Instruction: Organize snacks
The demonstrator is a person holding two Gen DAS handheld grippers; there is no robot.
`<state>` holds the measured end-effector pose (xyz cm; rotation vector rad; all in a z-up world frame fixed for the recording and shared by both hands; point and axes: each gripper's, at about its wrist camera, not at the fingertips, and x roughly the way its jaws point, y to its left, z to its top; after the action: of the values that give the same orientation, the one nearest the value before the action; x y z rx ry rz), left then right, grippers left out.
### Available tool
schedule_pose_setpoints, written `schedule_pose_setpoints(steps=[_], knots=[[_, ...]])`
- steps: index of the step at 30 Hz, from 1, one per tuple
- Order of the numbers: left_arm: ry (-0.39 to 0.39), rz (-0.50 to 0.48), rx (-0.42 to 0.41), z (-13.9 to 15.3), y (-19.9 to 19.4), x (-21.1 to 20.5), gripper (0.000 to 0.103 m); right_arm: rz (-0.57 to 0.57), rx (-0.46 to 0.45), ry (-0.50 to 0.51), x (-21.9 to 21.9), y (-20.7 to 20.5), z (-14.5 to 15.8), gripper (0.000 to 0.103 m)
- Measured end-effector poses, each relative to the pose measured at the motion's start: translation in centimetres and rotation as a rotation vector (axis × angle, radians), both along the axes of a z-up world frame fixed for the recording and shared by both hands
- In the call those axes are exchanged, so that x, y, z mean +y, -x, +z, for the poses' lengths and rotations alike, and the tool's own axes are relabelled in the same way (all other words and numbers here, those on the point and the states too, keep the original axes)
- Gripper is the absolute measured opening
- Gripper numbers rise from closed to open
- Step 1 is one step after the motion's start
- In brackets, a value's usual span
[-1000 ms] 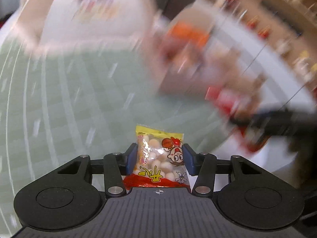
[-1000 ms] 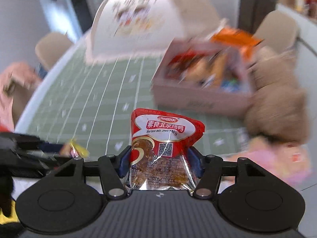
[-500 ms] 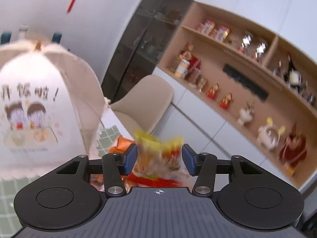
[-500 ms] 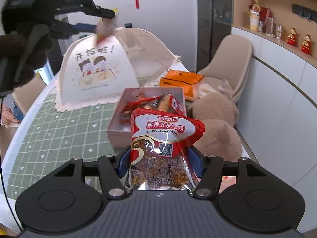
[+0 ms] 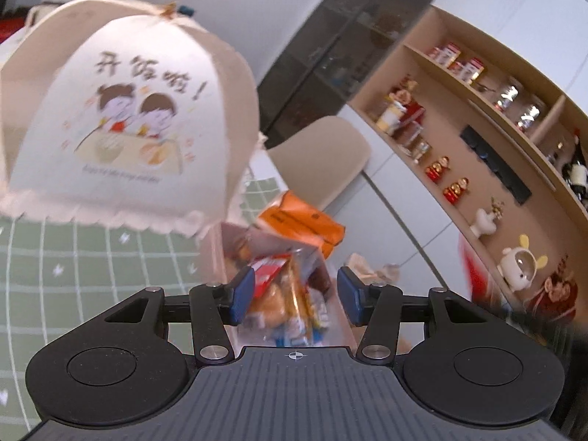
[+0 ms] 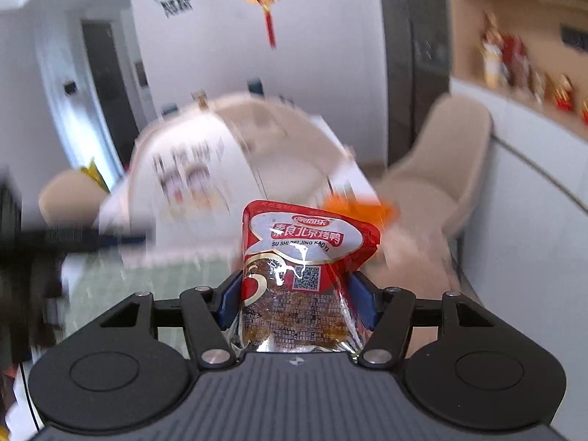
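- Left wrist view: the left tool point(image 5: 296, 296) has its jaws wide apart above a pink box point(image 5: 215, 257) of snacks.
- Blurred packets, red and orange-brown, fill the gap between the blue pads. I cannot tell whether the pads press on any of them or whether they all lie in the box below.
- The box stands on the green checked surface point(image 5: 92, 268), just beside a domed food cover point(image 5: 121, 117) printed with two cartoon children.
- An orange pack point(image 5: 301, 220) lies at the far side of the box, and a beige chair point(image 5: 323, 154) stands beyond it.
- Right wrist view: the right tool point(image 6: 296, 305) is clamped about half open on a red packet point(image 6: 308, 257), one pad on each side.
- The packet stands upright and is lifted clear of the surface.
- The background is smeared, so the box cannot be made out here.
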<state>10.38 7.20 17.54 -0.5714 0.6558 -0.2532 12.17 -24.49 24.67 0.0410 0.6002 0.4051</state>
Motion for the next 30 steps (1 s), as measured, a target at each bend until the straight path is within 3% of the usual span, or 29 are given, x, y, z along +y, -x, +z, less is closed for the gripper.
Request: schedule_pose_setpoints(steps=[2, 3, 6, 10, 15, 19, 24, 28, 30], knots=[[0.000, 0.024, -0.001, -0.1, 1.1, 0.5, 0.054, 0.002, -0.011, -0.030, 1.5, -3.1, 1.5, 0.089], [-0.008, 0.037, -0.002, 0.0, 1.6, 0.7, 0.054, 0.009, -0.003, -0.046, 2.2, -4.7, 1.8, 0.093], [-0.070, 0.072, -0.003, 0.1, 2.8, 1.2, 0.054, 0.006, 0.062, -0.091, 3.4, -7.9, 1.0, 0.094], [-0.151, 0.105, 0.024, -1.4, 4.3, 1.9, 0.054, 0.002, 0.071, -0.120, 3.1, -6.5, -1.6, 0.094], [-0.181, 0.099, 0.124, -5.4, 5.5, 1.7, 0.054, -0.059, 0.085, 0.009, 3.6, -3.3, -6.9, 0.094], [-0.257, 0.035, 0.168, -9.0, 6.4, -0.3, 0.054, -0.081, 0.144, 0.068, 5.6, 0.0, -12.3, 0.094], [-0.439, -0.032, 0.135, -13.4, 8.4, -2.9, 0.054, -0.124, 0.221, 0.131, 8.4, 3.8, -19.2, 0.094], [-0.493, -0.017, 0.125, -16.0, 8.7, -3.4, 0.054, -0.151, 0.229, 0.185, 10.3, 5.3, -22.8, 0.094], [-0.530, -0.003, 0.079, -16.5, 8.8, -3.8, 0.054, -0.152, 0.209, 0.195, 10.9, 5.4, -23.9, 0.094]])
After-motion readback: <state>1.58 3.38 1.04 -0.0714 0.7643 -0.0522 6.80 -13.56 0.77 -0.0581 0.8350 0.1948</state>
